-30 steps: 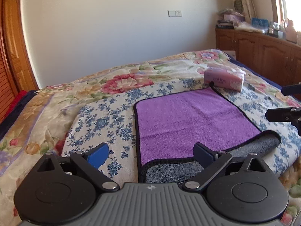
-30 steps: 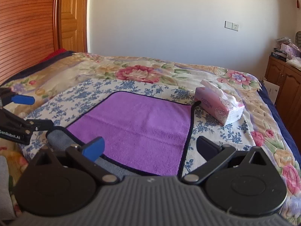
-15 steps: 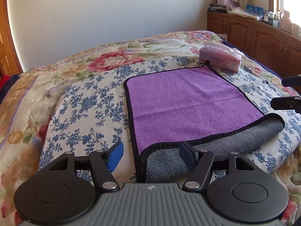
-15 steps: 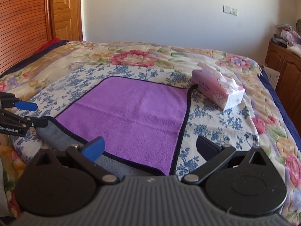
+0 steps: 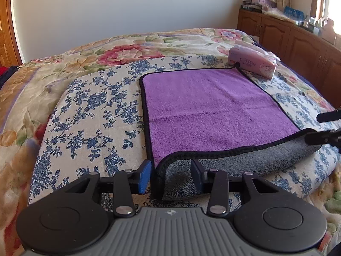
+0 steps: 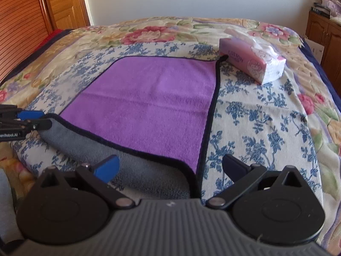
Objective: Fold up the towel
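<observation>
Closing my left gripper (image 5: 170, 176) round the towel (image 5: 208, 111)'s limp near corner (pads not yet pinching); right gripper (image 6: 169, 168) spread wide over its corner.

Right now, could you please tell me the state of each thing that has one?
Towel: flat, purple side up, near edge curled over, grey showing.
Left gripper: jaws just been closing, part open around the near-left corner, pads not pressing.
Right gripper: open wide over the near-right corner.
Tissue box: open, tissue sticking out.
</observation>
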A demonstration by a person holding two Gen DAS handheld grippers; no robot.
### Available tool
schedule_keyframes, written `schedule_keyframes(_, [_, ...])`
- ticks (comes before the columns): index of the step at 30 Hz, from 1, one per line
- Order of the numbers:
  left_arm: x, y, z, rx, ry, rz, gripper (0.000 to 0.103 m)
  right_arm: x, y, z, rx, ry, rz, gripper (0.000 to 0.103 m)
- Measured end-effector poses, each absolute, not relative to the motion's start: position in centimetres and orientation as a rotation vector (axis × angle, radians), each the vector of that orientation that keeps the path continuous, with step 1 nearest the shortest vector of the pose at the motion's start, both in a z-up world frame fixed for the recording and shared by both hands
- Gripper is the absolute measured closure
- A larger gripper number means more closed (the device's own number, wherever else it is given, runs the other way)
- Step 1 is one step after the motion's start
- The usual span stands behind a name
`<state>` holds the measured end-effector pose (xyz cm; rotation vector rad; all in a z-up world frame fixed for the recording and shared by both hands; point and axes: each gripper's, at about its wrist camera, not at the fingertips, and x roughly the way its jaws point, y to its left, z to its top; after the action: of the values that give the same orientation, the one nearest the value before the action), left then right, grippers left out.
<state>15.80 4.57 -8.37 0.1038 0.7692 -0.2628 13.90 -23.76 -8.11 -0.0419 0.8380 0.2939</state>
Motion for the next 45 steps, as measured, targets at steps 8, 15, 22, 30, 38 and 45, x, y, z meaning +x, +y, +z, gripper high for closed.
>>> schedule_keyframes(8, [15.81, 4.69, -8.60, 0.094, 0.785, -0.254, 0.062, 14.35, -24.07, -8.77, -0.003, 0.894, 0.316, 0.015])
schedule_keyframes(15, [15.97, 4.51, -9.23, 0.115, 0.814, -0.248, 0.067, 14.56, -24.22, -9.03, 0.006, 0.923, 0.324, 0.021])
schedule_keyframes(22, [15.80, 4.58, -8.83, 0.100, 0.802, -0.266, 0.086, 14.48, -24.29, -8.75, -0.001, 0.929, 0.340, 0.039])
schedule_keyframes(30, [15.72, 4.42, -8.78, 0.112, 0.807, -0.268, 0.087, 14.49, -24.23, -8.80, -0.043, 0.936, 0.318, 0.065])
schedule_keyframes(38, [15.72, 4.43, -8.98, 0.116, 0.822, -0.274, 0.096, 14.46, -24.29, -8.87, -0.065, 0.931, 0.318, 0.094])
schedule_keyframes(45, [15.44, 4.23, -8.54, 0.112, 0.799, -0.280, 0.097, 14.38, -24.24, -8.58, -0.080, 0.908, 0.320, 0.099])
